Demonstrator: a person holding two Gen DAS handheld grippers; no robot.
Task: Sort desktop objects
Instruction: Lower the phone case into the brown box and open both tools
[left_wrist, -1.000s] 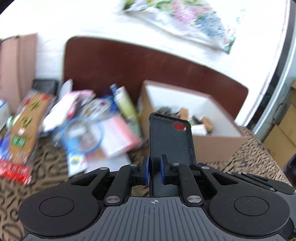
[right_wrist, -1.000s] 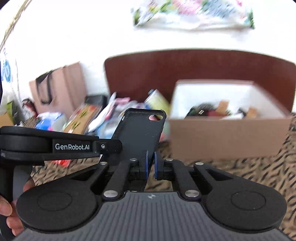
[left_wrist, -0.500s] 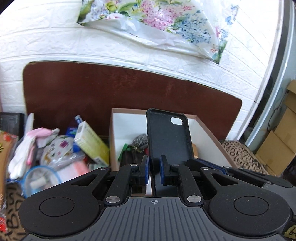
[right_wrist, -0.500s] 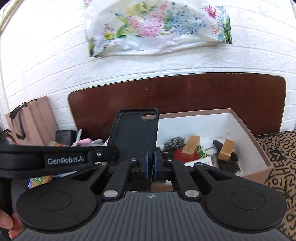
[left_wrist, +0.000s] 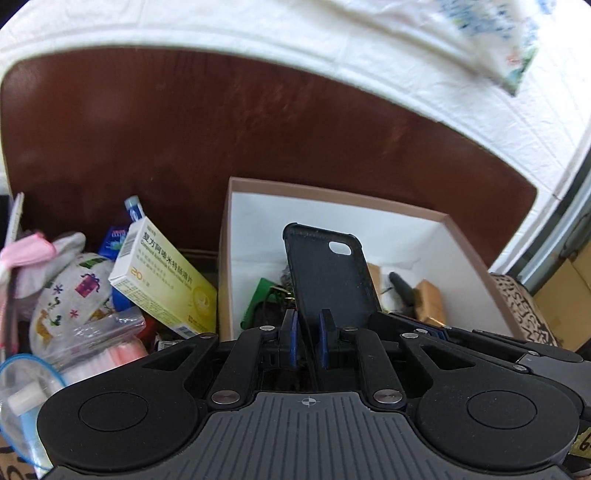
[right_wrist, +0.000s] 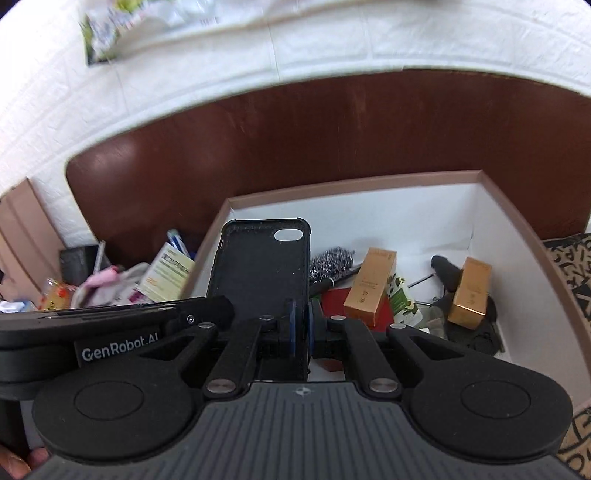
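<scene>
over the box, black phone case upright, pinched at its lower end by both the left gripper and the right gripper, each clamped on it. box already holds a brush and two gold cartons; pile of clutter at left remains unsorted. since half a second ago: views pitched down, case lower inside the box.

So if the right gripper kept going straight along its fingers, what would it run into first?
Probably the box's contents: the right gripper, shut on the black phone case, points into the open cardboard box, toward the hairbrush and the orange carton. Depth is unclear.
</scene>
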